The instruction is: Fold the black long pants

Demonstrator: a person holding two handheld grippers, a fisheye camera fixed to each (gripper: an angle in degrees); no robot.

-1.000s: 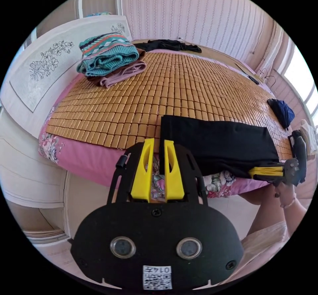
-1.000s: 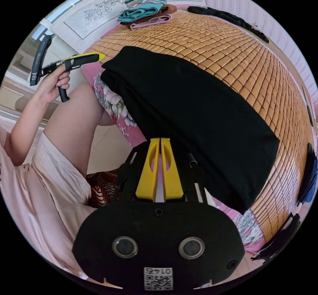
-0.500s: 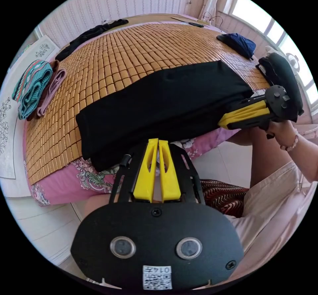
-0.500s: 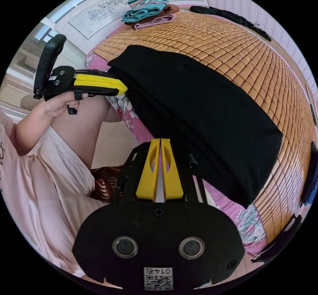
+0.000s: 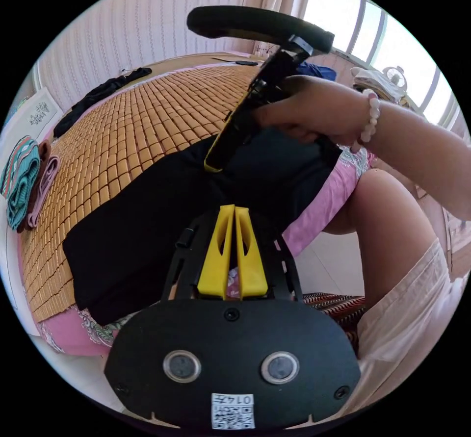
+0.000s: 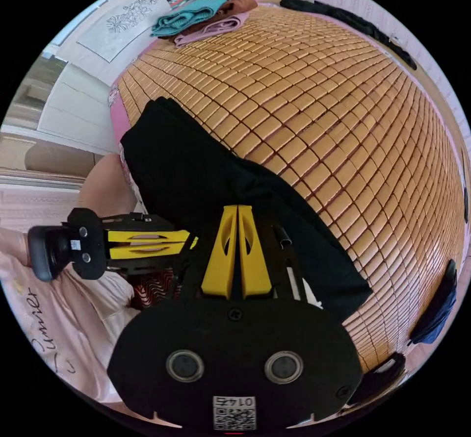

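Both hands have drawn together since half a second ago — the right gripper [image 5: 216, 162], then out past the far end of the cloth, now hangs over the middle of the black long pants [image 5: 147, 221]. The left gripper [image 5: 234, 209] sits at their near edge, its yellow jaws nearly touching, holding nothing I can make out. In the right gripper view the right gripper [image 6: 238, 209] also has its jaws narrowed to a slit above the cloth; whether any fabric is caught there I cannot tell.

The pants lie as a folded band along the near edge of the bamboo mat [image 6: 319, 113], partly overhanging the pink sheet [image 5: 319, 201]. Their long axis runs along that bed edge. They look soft, light and limp — likely to sag, so take hold at the short ends or corners.
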